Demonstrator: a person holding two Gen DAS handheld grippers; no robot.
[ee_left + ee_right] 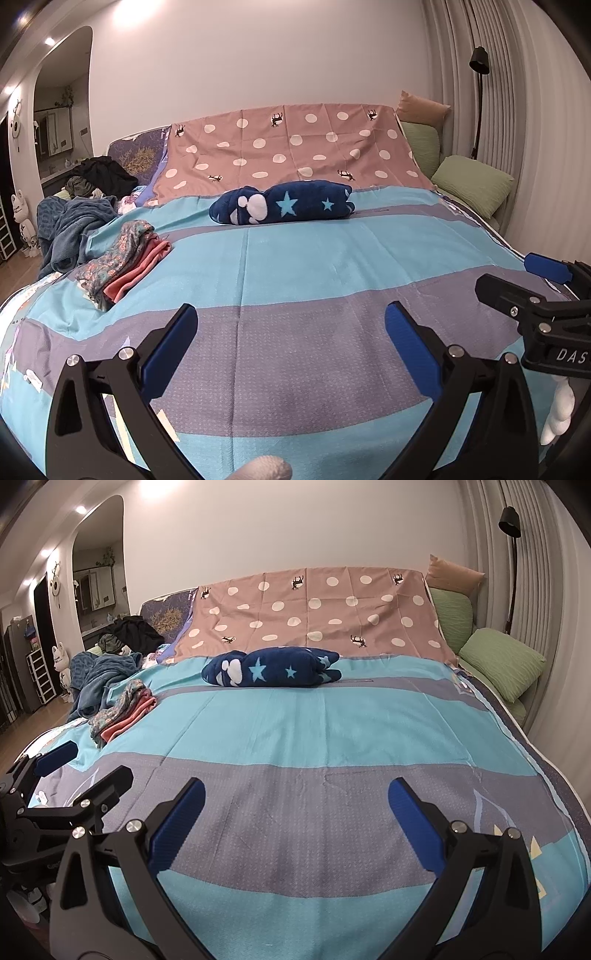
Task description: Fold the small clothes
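A folded navy garment with stars and white patches (pixel 282 202) lies across the bed, far from both grippers; it also shows in the right wrist view (pixel 271 667). A small stack of folded clothes, floral on top of pink (pixel 123 260), sits at the left of the bed (pixel 123 709). My left gripper (pixel 291 317) is open and empty, low over the grey stripe of the bedspread. My right gripper (pixel 296 794) is open and empty beside it. Each gripper appears at the edge of the other's view: the right one (pixel 517 280) and the left one (pixel 81 764).
A heap of unfolded blue and dark clothes (pixel 79 206) lies at the far left of the bed. A pink polka-dot sheet (pixel 295 147) covers the headboard end. Green pillows (pixel 472 182) and a black floor lamp (pixel 480 62) stand at the right.
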